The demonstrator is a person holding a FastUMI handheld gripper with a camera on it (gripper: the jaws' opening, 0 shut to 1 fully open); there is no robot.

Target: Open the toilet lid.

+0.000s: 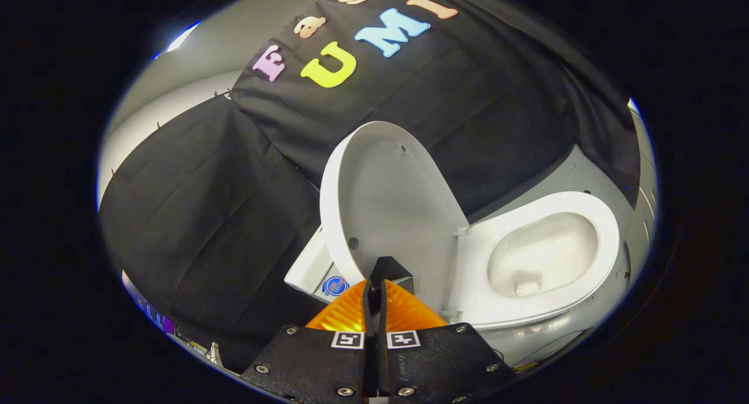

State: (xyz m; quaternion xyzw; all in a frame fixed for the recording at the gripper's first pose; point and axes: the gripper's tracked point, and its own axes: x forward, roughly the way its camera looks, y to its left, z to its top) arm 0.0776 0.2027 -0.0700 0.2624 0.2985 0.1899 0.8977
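Toilet lid [389, 199], raised and standing upright on its hinge, its pale inner face turned toward us. We take the toilet bowl [541, 260] as our landmark: the lid rises from the bowl's hinge end, and behind it the black cloth wall [234, 175] hangs in folds. The seat [605, 234] lies flat around the bowl's rim, and we see the open basin inside it. On the far side of the lid from the bowl, a white block of the toilet's body [310, 269] carries a small round blue sticker [335, 286]. The gripper [375, 284] sits just short of the lid's lower edge, on the lid side of the bowl. Its two orange fingers [345, 313] are pressed together, with only a thin dark seam between them and nothing held; the black tips reach the foot of the lid, though we cannot tell whether they touch it.
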